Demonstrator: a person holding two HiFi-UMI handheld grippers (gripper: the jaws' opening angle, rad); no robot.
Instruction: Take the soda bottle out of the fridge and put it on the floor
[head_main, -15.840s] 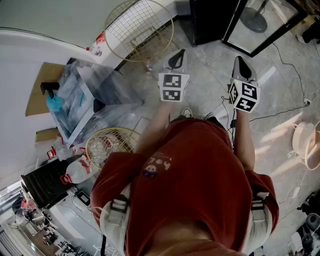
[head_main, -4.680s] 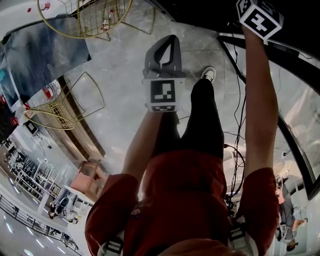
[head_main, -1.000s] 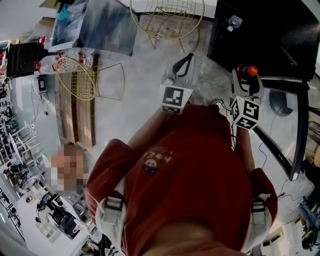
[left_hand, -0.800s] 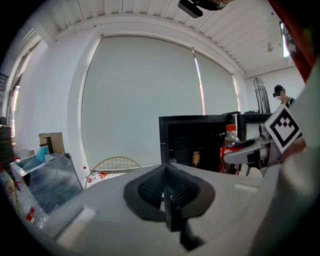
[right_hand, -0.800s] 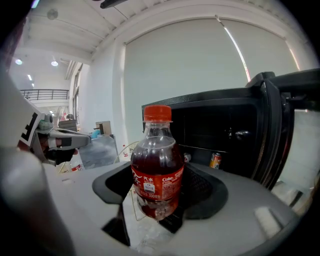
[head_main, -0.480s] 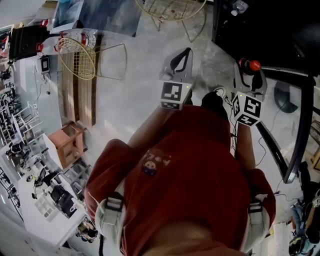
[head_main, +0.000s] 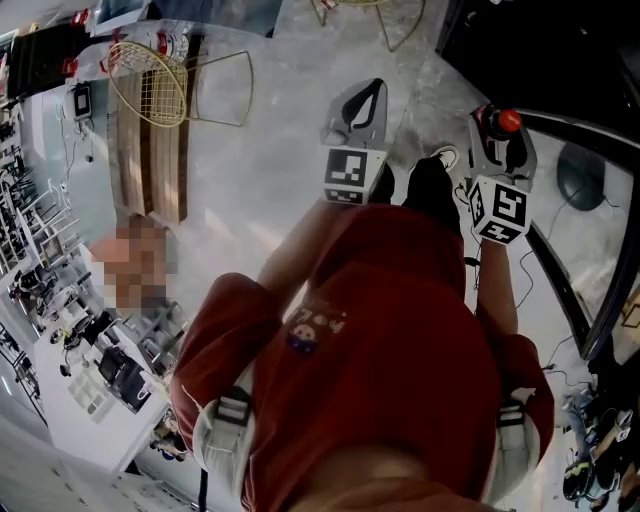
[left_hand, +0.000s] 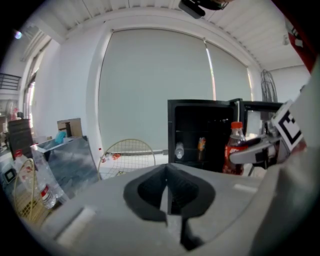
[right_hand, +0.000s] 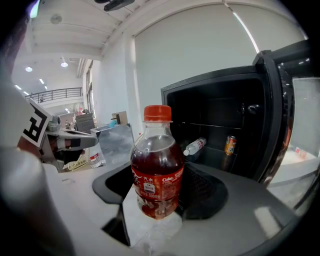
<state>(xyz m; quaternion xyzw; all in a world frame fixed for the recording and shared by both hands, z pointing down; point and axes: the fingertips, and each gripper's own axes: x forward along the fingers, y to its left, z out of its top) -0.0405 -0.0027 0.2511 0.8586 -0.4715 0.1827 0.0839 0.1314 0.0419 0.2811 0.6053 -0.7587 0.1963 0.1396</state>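
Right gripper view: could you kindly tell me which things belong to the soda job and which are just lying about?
Job: soda bottle, gripped by right gripper; open fridge; floor.
Lying about: water bottle and can in fridge; wire basket.

The soda bottle was clear plastic, filled almost to the neck with dark reddish-brown drink, and had an orange-red cap and a red label with white print. It stood upright, clamped at its lower half between the jaws of the right claw, outside the fridge. The black fridge stood open behind it. The bottle was held clear of the grey marbled floor.
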